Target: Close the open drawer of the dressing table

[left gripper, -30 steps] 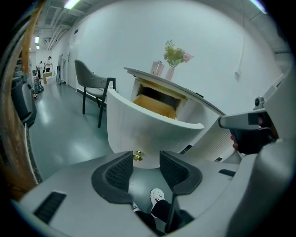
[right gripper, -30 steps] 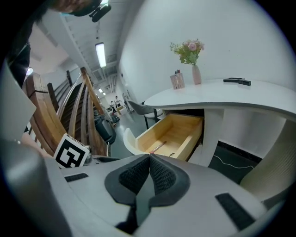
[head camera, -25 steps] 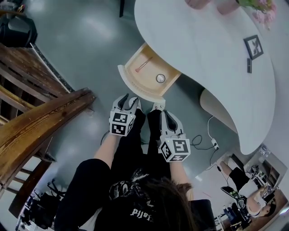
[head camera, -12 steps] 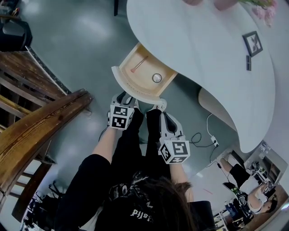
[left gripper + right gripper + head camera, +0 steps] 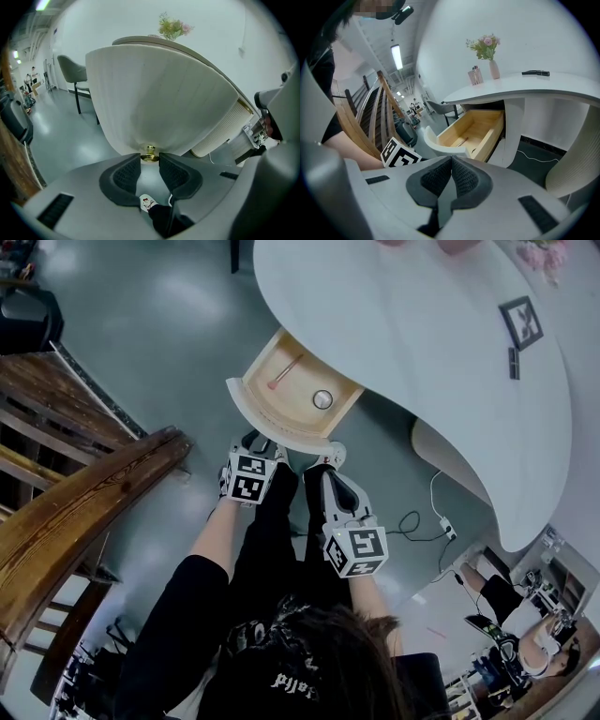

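**Left tool closes in on the knob of the open drawer**

Head view: Looking down, we see the drawer [image 5: 298,390] pulled out from under the white table [image 5: 431,352], its pale wood inside on show. The left tool [image 5: 265,446] now sits right at the curved drawer front [image 5: 267,423], where a second ago it hung clear of it. The right tool [image 5: 330,470] hangs near the other end of that front, apart from it.

Left tool view: The ribbed white drawer front [image 5: 164,103] fills the picture. A small brass knob [image 5: 149,153] at its lower edge sits at the mouth of the left tool [image 5: 150,161]. The jaws have just been closing and stand a narrow gap apart, one on each side of the knob. We cannot tell whether the pads press on it yet.

Right tool view: The right tool [image 5: 451,161] has its jaws together with nothing between them. Beyond its tips the drawer [image 5: 476,129] stands open under the table [image 5: 525,86].

We judge that closing has not begun. With the left tool lined up on the knob, the drawer looks ready to be pushed in.
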Available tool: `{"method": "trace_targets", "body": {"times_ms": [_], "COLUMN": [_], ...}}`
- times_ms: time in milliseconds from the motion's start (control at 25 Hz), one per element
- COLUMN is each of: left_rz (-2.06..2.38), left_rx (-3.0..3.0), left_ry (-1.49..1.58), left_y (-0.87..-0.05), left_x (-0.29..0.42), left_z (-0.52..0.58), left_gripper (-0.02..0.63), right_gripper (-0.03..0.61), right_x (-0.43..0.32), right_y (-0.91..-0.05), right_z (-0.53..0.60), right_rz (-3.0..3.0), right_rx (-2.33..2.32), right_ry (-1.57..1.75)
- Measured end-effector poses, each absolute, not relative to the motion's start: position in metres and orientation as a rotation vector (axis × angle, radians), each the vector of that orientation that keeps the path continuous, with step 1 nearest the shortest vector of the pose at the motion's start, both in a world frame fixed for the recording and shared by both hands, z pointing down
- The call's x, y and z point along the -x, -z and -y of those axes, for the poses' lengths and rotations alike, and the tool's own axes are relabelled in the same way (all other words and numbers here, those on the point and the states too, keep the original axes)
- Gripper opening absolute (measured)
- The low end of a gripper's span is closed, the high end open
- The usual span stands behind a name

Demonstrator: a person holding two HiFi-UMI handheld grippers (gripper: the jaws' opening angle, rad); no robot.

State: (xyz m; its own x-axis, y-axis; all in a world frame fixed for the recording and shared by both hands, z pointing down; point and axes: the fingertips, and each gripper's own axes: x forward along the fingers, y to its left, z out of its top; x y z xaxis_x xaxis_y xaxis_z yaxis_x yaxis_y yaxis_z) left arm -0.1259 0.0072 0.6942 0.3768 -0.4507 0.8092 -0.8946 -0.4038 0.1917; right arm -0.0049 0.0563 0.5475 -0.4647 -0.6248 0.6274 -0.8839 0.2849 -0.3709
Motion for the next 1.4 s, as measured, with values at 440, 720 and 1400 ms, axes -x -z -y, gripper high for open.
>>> {"method": "trace_targets", "body": {"times_ms": [440, 720, 1400], "left_rz": [1.134, 1.138, 1.107], "left_rx": [-1.987, -1.966, -1.968], "left_ry": [-0.894, -0.888, -0.886], "left_y": [-0.692, -0.692, -0.689], "left_x": [0.126, 0.125, 0.114], "left_z": [-0.009, -0.007, 0.011], "left_gripper": [0.129, 0.127, 0.124], "right_gripper": [0.026, 0.026, 0.026], "right_x": [0.003, 0.000, -0.014], "right_y": [-0.549, -0.550, -0.551], "right_z": [-0.062, -0.059, -0.048], "right_rz": [2.185, 2.173, 2.152], "right_rx": [-1.325, -1.341, -1.395], "right_ry": [-0.953, -0.954, -0.974]}}
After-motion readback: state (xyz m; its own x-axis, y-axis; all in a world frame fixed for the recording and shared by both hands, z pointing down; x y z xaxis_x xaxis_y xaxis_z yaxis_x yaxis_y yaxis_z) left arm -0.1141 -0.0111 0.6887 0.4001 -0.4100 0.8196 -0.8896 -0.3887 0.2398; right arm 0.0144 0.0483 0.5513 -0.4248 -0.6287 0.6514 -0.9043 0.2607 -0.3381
